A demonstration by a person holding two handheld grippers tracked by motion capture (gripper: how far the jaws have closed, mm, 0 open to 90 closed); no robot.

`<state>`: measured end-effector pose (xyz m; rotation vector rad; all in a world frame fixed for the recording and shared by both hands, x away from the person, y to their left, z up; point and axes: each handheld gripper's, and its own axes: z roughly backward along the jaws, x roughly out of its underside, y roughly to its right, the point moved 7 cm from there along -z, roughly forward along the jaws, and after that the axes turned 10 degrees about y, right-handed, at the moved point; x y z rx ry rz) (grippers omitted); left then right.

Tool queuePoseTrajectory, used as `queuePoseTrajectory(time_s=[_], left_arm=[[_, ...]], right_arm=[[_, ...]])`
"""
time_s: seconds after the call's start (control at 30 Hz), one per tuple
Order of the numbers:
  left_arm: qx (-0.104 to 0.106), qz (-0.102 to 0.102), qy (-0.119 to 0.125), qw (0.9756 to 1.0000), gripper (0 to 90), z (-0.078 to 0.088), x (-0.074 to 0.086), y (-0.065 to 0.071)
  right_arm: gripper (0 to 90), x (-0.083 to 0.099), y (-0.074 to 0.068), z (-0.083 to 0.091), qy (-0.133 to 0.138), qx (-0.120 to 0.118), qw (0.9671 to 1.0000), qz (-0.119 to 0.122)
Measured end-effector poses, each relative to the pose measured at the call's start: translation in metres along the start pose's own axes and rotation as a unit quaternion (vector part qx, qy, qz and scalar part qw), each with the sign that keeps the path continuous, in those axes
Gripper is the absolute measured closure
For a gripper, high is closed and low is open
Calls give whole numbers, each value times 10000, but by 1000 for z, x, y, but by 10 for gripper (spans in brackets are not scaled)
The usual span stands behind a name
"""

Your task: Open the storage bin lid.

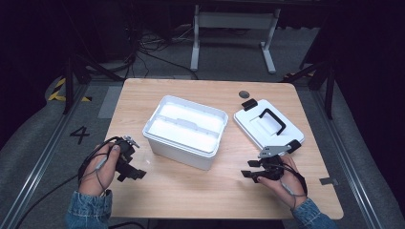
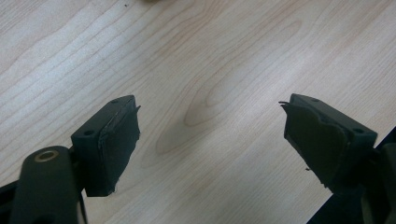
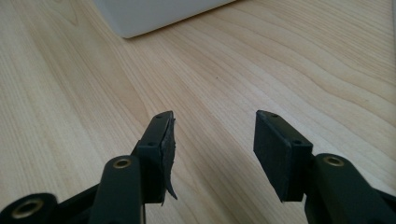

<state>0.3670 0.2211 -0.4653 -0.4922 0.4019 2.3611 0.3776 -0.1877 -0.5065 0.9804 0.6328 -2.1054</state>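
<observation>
Grippers sit at the frame's lower edge: left gripper (image 1: 130, 168) at lower left, jaws spread wide and empty; right gripper (image 1: 253, 170) at lower right, jaws parted and empty. White box (image 1: 185, 131) stands open at centre; its lid (image 1: 268, 126) lies right of it on the table (image 1: 191, 191).

A light wooden table (image 1: 205, 191) with rounded corners carries everything. Near its middle sits an open white bin (image 1: 185, 131), set at a slight angle, with a divider across its inside. To the right of the bin, a little apart from it, a white lid (image 1: 267, 125) lies flat on the wood, its black handle (image 1: 272, 119) facing up and black latches at two of its ends. Beyond the lid, toward the far edge, a small dark round disc (image 1: 244, 94) is set in the tabletop. The wood in front of the bin is bare
</observation>
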Motion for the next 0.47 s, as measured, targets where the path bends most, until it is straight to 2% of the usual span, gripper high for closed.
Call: queuePoseTrajectory(time_s=[0.23,0.47], left_arm=[[19,-50,-9,10000,188,-3,-2,1],[7,-43,39,10000,187,-2,-3,0]], right_arm=[[441,6,2,-9,100,101,9998,126],[427,7,3,-13,148,121,9996,205]])
